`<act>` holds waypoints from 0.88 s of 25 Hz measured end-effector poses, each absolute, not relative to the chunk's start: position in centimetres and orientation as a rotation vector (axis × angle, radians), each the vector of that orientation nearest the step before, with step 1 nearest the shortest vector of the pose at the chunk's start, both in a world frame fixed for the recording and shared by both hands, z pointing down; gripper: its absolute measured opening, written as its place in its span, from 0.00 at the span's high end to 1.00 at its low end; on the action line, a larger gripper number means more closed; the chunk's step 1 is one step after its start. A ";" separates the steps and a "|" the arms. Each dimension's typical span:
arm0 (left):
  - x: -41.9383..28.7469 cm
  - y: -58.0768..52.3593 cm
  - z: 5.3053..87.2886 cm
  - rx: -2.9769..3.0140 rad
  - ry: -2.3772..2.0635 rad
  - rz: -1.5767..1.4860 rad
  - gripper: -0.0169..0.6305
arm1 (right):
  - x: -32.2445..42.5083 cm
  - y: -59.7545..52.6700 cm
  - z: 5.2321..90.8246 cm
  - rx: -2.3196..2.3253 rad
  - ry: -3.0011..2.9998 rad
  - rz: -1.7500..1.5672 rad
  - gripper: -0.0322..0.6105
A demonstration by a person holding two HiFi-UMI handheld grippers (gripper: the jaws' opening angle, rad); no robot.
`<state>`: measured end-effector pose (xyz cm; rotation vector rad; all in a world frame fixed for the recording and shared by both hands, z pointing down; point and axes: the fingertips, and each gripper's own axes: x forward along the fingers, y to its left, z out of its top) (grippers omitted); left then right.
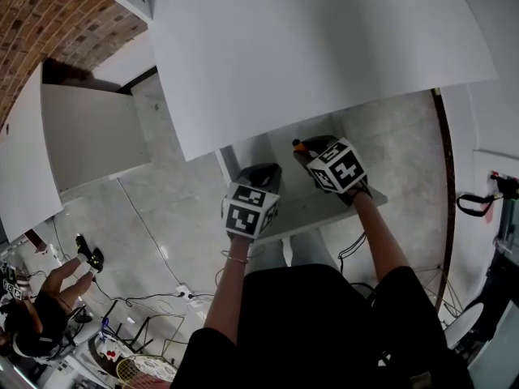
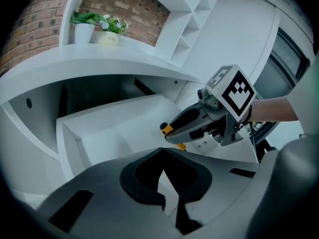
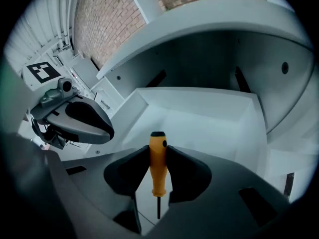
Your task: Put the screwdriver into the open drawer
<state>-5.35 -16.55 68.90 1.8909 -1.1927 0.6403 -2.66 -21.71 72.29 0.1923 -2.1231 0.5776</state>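
The screwdriver (image 3: 158, 169) is pinched by its orange handle in the right gripper (image 3: 158, 151), near the open drawer (image 3: 209, 116) but not yet inside; the left gripper (image 2: 162, 152) is pressed together, empty; lowering and release remain.

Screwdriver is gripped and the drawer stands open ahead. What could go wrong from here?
1. The right hand-held gripper pinches the screwdriver only across its orange handle, so it might pivot or slip and land short of the drawer.
2. The left hand-held gripper, jaws together and empty, hangs close beside it. The two could bump at the drawer's mouth.
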 end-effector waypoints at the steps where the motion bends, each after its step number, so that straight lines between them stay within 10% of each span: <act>1: -5.3 -16.5 69.1 1.887 -1.187 0.641 0.96 | -2.7 -21.7 72.7 0.189 -2.113 0.575 0.77; 22: -4.7 -16.2 72.3 1.837 -1.111 0.677 0.96 | -2.8 -21.6 78.5 0.242 -1.948 0.600 0.77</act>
